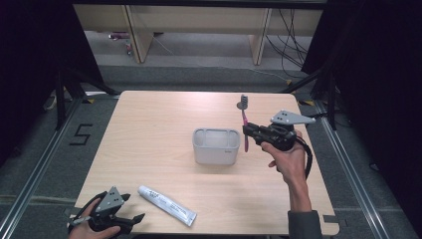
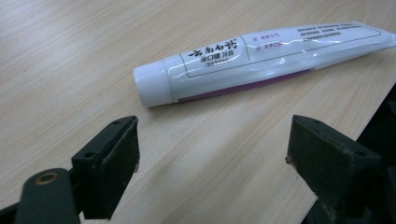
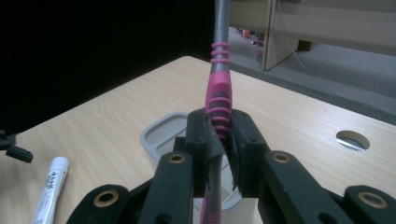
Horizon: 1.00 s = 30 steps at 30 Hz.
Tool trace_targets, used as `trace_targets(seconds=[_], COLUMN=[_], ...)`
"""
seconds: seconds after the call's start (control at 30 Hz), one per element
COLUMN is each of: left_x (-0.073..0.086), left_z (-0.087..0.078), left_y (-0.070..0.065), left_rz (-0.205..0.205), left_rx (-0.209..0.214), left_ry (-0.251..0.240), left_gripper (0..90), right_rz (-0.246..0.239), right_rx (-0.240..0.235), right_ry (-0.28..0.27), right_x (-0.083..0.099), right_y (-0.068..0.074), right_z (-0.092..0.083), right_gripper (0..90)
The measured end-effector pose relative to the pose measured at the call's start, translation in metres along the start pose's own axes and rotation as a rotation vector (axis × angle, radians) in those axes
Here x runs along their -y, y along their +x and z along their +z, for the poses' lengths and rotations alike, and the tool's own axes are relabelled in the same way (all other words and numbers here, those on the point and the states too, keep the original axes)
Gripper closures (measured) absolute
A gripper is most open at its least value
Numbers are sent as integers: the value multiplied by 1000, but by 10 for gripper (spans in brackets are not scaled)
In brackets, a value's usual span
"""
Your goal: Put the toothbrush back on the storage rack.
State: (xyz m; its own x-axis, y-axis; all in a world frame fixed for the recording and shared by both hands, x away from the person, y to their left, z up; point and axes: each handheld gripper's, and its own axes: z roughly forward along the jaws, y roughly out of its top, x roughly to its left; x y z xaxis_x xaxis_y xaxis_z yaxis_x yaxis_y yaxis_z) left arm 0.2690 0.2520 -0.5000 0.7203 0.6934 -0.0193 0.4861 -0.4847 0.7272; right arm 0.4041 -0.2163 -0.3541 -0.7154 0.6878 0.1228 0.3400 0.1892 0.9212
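While clamped upright at its ribbed grip by the right gripper (image 1: 247,130), the toothbrush (image 1: 244,121) hangs beside the grey holder (image 1: 216,146); judged light, stiff. Left gripper (image 1: 130,211) gapes near the toothpaste tube (image 2: 261,60).

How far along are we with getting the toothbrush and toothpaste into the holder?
Nothing is stowed yet. The right gripper is shut on the toothbrush, held upright beside the grey holder. The left gripper is open, short of the toothpaste tube, which lies on the table.
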Motion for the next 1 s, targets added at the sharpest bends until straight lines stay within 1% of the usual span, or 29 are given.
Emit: trace_targets(seconds=[0.07, 0.1, 0.17, 0.2, 0.23, 0.27, 0.3, 0.33, 0.37, 0.4, 0.43, 0.47, 0.5, 0.53, 0.57, 0.6, 0.67, 0.7, 0.73, 0.77, 0.8, 0.83, 0.87, 0.9, 0.93, 0.97, 1.0], left_x=[0, 0, -1, 0, 0, 0, 0, -1, 0, 0, 0, 0, -1, -1, -1, 0, -1, -1, -1, 0, 0, -1, -1, -1, -1, 0, 0], left_z=[0, 0, 0, 0, 0, 0, 0, 1, 1, 0, 0, 0, 1, 0, 0, 0, 0, 0, 0, 0, 0, 1, 1, 0, 0, 0, 0], left_y=[0, 0, -1, 0, 0, 0, 0, -1, 0, 0, 0, 0, 0, 1, 0, 0, 0, 1, 1, 0, 0, 0, 0, 0, 0, 0, 0], left_rz=[4, 0, -6, 11, 6, 7, -2, -14, -5, 10, 10, 8, 7, 14, 9, 13, 5, 13, 14, 8, 14, 6, 6, 9, 13, 13, 6], left_rx=[-3, -2, 0, -6, -6, 0, -2, 0, 1, -5, -5, 2, -1, -3, -4, -4, 2, -5, -4, -4, -4, 1, 0, -3, -3, -4, 1], left_ry=[3, -2, -11, 4, 1, 3, -5, -11, -11, 5, 4, 3, -1, 3, 1, 5, -1, 4, 4, 2, 6, 0, -2, 1, 3, 3, 1], left_gripper=[162, 162, 162, 162, 162, 162, 162, 162, 162, 162, 162, 162, 162, 162, 162, 162, 162, 162, 162, 162, 162, 162, 162, 162, 162, 162, 162], right_rz=[-13, -6, -9, -27, -9, -14, -14, -10, 15, -3, 12, 14, 7, 5, 21, 14, 9, 37, 42, 24, 36, 25, 46, 38, 44, 60, 51], right_rx=[13, 6, 16, 19, 15, 21, 22, 23, 11, 11, 9, 20, 26, 19, 25, 29, 29, 38, 37, 34, 32, 48, 39, 46, 40, 43, 48], right_ry=[7, 5, 16, 1, 12, 13, 15, 4, 8, -2, 8, 4, 10, 2, 15, 14, 12, 14, 20, 11, 11, 3, 10, 7, 12, 16, 20], right_x=[-2, -3, -5, -5, -6, -6, -7, -7, -7, -8, -8, -8, -8, -8, -7, -7, -6, -6, -5, -5, -5, -5, -5, -4, -3, -2, -2], right_y=[0, 0, -1, -2, -2, -2, -3, -3, -3, -5, -5, -6, -7, -8, -8, -9, -11, -10, -11, -13, -14, -15, -15, -17, -17, -17, -18], right_z=[5, 8, 12, 16, 19, 21, 24, 27, 30, 33, 35, 38, 40, 42, 44, 46, 50, 51, 52, 54, 55, 56, 58, 59, 61, 62, 63], right_gripper=[790, 790, 790, 790, 790, 790, 790, 790, 790, 790, 790, 790, 790, 790, 790, 790, 791, 790, 790, 790, 790, 790, 790, 790, 790, 790, 790])
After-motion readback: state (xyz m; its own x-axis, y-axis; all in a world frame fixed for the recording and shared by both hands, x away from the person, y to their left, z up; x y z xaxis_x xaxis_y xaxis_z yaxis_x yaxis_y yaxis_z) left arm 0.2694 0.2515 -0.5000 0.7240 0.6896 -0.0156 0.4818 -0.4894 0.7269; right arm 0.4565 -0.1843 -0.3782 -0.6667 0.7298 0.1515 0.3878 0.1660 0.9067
